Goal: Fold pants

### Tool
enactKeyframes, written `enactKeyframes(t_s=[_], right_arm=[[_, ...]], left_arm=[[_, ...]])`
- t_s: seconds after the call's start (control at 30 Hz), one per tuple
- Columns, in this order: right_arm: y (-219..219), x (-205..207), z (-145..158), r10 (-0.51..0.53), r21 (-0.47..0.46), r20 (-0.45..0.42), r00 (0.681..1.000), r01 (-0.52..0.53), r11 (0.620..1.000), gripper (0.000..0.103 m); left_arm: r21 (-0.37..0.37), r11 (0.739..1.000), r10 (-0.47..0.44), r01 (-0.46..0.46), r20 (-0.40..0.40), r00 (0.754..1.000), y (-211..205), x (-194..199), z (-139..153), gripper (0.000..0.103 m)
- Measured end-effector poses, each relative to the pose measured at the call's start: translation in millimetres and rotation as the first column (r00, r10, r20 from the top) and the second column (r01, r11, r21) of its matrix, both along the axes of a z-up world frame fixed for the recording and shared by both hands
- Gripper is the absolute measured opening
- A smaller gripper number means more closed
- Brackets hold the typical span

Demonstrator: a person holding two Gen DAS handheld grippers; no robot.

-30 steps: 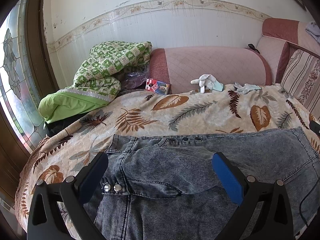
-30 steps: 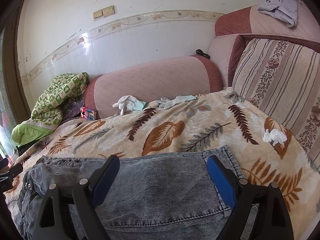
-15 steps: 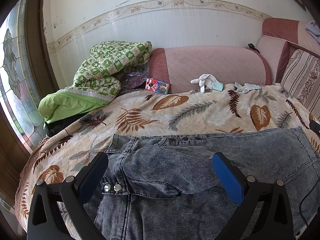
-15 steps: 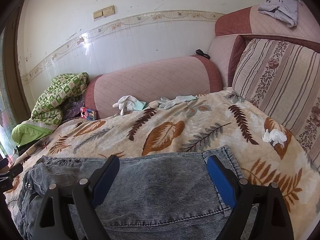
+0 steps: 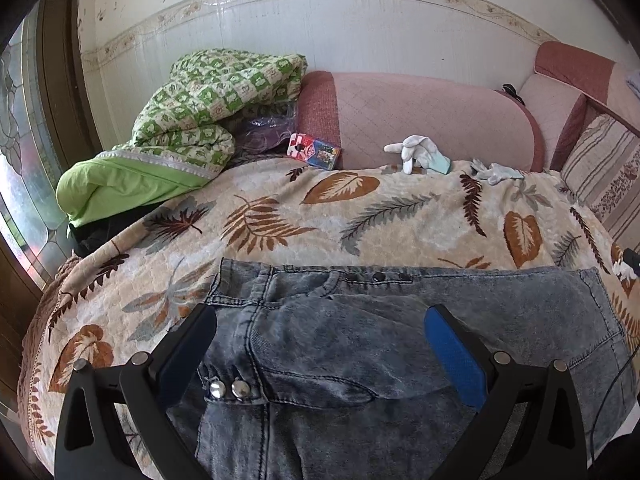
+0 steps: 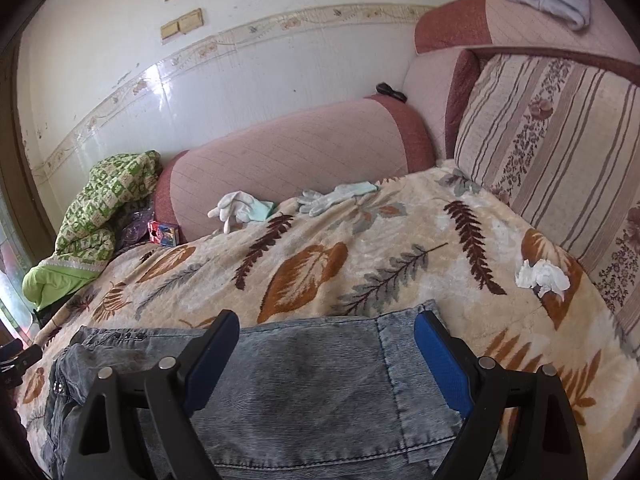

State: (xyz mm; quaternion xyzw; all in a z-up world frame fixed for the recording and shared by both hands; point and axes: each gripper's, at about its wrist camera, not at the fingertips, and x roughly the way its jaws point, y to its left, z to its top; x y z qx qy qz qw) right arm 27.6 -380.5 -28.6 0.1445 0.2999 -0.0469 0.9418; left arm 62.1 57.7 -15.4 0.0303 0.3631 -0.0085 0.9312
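Left wrist view: both claws gape wide over the jeans (image 5: 360,344), whose far edge meets bare leaf-print blanket (image 5: 280,216)

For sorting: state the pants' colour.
Washed grey-blue denim pants, clearest in the left wrist view.

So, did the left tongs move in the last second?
Yes, a little. The left tongs tipped downward: the wall switches have left the top of the left wrist view, though the jeans keep their place between the open jaws.
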Motion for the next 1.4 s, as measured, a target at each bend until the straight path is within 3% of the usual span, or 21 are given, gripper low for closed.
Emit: enactKeyframes(t_s=[0.1,0.23,0.33,0.53,0.6,0.83,1.03,1.1,1.17,1.23,1.4], right_arm=[[-38.5,31.6,-13.7,-0.015,0.059,-0.127,0.992,0.023,0.998,0.091],[-72.1,73.4,-38.3,-0.017,0.128,-0.228,0.973,0.048,0.991,0.091],[-82.5,97.0,-58.0,-0.072,0.090,-0.290,0.954,0.102,0.991,0.091],[-89.5,112.8,-94.5,-0.101,0.111,-0.392,0.914,0.156,0.981,0.091],[-87.0,114.6,-98.8,-0.097,0.107,-0.408,0.908,0.153,0.982,0.091],[-81.3,110.0,-96.5,-0.108,0.104,-0.402,0.909,0.162,0.981,0.091],[-79.5,110.7,-94.8,-0.110,0.105,-0.392,0.914,0.163,0.981,0.091],[-79.0,112.3,-96.8,-0.110,0.100,-0.399,0.910,0.163,0.982,0.091],[-78.7,113.2,-98.6,-0.111,0.099,-0.403,0.909,0.164,0.982,0.091],[-79.1,113.1,-99.0,-0.110,0.099,-0.400,0.910,0.163,0.982,0.091],[-78.8,114.2,-99.8,-0.110,0.101,-0.399,0.910,0.162,0.982,0.091]], left_arm=[[-0.003,0.999,0.041,-0.041,-0.042,0.998,25.5,33.8,-4.4,0.103],[-0.098,0.989,0.094,-0.110,-0.148,0.985,64.9,79.1,-23.7,0.103],[-0.162,0.973,0.128,-0.164,-0.213,0.969,90.7,99.7,-39.3,0.103],[-0.259,0.927,0.200,-0.270,-0.266,0.943,134.8,117.6,-54.0,0.103],[-0.282,0.915,0.208,-0.290,-0.289,0.935,142.4,123.1,-58.3,0.102],[-0.297,0.925,0.129,-0.237,-0.343,0.931,129.0,134.4,-74.2,0.078],[-0.330,0.916,0.108,-0.226,-0.341,0.934,131.3,147.3,-85.0,0.077],[-0.333,0.916,0.095,-0.223,-0.360,0.928,131.2,152.7,-93.0,0.072],[-0.339,0.915,0.078,-0.220,-0.384,0.920,130.8,157.7,-101.8,0.051],[-0.332,0.921,0.071,-0.204,-0.372,0.925,130.4,160.1,-102.2,0.045],[-0.377,0.907,0.032,-0.189,-0.384,0.923,134.8,166.4,-108.2,0.013]])
